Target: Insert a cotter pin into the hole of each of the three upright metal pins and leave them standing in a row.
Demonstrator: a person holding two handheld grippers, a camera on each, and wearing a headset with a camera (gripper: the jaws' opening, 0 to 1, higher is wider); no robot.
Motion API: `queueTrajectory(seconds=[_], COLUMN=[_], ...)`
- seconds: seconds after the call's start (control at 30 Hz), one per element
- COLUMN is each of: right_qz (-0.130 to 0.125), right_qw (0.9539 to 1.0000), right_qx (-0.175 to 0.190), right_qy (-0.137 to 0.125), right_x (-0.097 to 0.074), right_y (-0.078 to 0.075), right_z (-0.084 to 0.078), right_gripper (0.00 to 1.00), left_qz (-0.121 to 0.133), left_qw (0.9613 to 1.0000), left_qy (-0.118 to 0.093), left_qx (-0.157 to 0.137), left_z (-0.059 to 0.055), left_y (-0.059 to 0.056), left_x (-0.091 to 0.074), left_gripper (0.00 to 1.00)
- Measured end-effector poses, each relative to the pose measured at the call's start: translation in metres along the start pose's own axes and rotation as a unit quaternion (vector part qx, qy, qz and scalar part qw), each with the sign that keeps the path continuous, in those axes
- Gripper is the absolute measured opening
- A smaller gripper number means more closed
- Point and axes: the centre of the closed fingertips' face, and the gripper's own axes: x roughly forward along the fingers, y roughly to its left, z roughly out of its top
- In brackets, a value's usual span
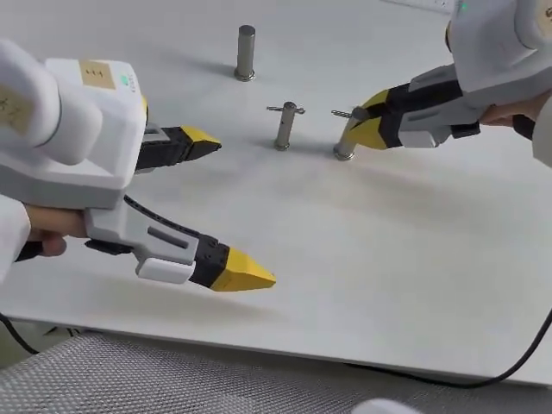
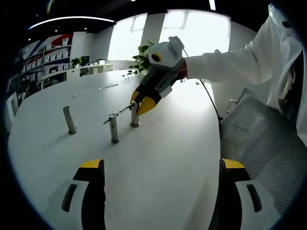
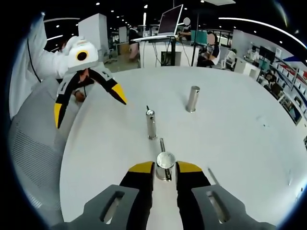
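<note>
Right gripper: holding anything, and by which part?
Right gripper is shut on the nearest metal pin, at its top end beside the cotter pin. Left gripper holds nothing.

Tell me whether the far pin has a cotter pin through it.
No, the far pin stands bare, with nothing through its top.

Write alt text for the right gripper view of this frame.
The right tongs clamp the near metal pin, a cotter pin jutting from it. Beyond stand a middle pin, likewise fitted, and a bare far pin; the left tongs hang open.
</note>
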Motion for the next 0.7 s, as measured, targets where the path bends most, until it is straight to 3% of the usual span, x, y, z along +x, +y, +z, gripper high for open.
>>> queueTrajectory(seconds=[0.1,0.23,0.4,0.7], right_qz=[-0.012,-0.022,-0.024,-0.033], right_qw=[0.9999,0.9993,0.9962,0.9872], right_qx=[0.007,0.021,0.056,0.109], right_qy=[-0.004,-0.023,-0.062,-0.112], right_x=[0.000,-0.010,-0.031,-0.064], right_y=[-0.005,-0.006,0.011,0.041], right_z=[-0.002,0.007,0.019,0.015], right_gripper=[0.25,0.30,0.39,0.55], left_qz=[0.003,0.009,0.016,0.029], left_qw=[1.0000,1.0000,0.9997,0.9977], left_qy=[0.002,-0.001,-0.013,-0.049], left_qx=[0.001,-0.003,-0.012,-0.037], left_z=[0.000,0.002,0.008,0.025], left_y=[0.001,0.003,0.004,0.011], left_x=[-0.001,-0.004,-0.009,-0.016], left_gripper=[0.99,0.99,0.99,0.99])
